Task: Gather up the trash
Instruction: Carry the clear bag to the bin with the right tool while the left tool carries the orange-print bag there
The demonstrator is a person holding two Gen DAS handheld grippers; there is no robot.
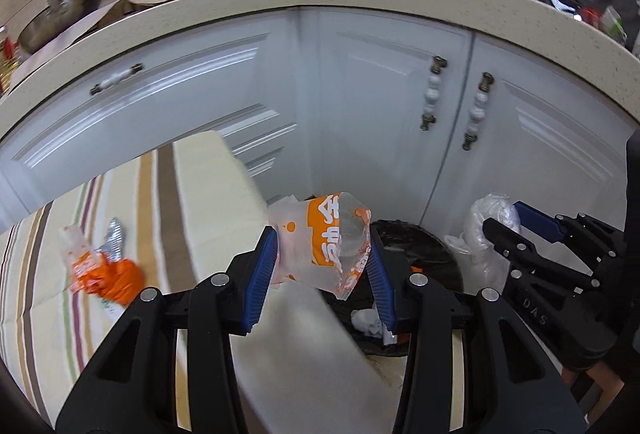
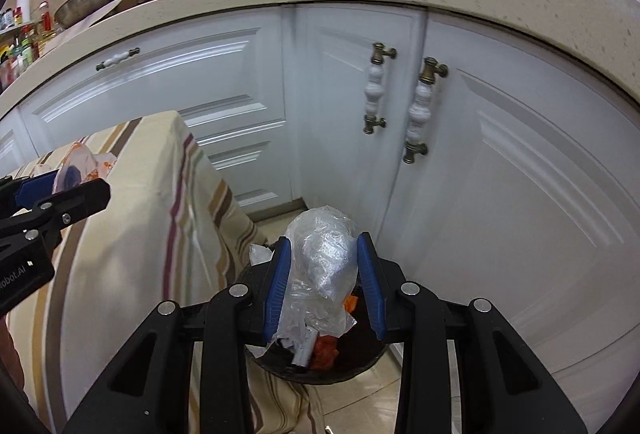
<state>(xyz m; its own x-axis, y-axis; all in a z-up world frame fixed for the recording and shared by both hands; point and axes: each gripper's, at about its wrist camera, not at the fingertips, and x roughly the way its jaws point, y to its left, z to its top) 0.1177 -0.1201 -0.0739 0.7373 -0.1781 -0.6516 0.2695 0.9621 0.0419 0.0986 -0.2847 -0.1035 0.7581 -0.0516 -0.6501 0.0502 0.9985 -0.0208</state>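
The left gripper (image 1: pixel 322 266) has its blue ribbed pads closed partway against the sides of an orange-and-white plastic wrapper (image 1: pixel 326 242), which hangs in the air just past the near corner of the table (image 1: pixel 208 193), above and a little short of the black-lined trash bin (image 1: pixel 420 258) on the floor by the white cabinets (image 1: pixel 380 93). The right gripper (image 2: pixel 324 282) pinches a crumpled clear plastic bag (image 2: pixel 322 258) in the same way, jaws narrowed onto it, directly over the bin (image 2: pixel 360 362), where orange scraps and a silvery piece already lie. Both pieces look like thin film: nearly weightless, limp, crinkly and slick, so I judge they will buckle instead of resisting the pads and could slide out if held only by a loose flap; a hold across the bunched middle, as now, seems safest. Released, they should drift rather than drop straight, so letting go low and well inside the rim looks wise. A further crumpled orange wrapper (image 1: pixel 106 274) with a foil strip remains on the striped tablecloth (image 1: pixel 48 254), well in from the table's edge; it appears equally soft and light, best pinched at its thickest wad.
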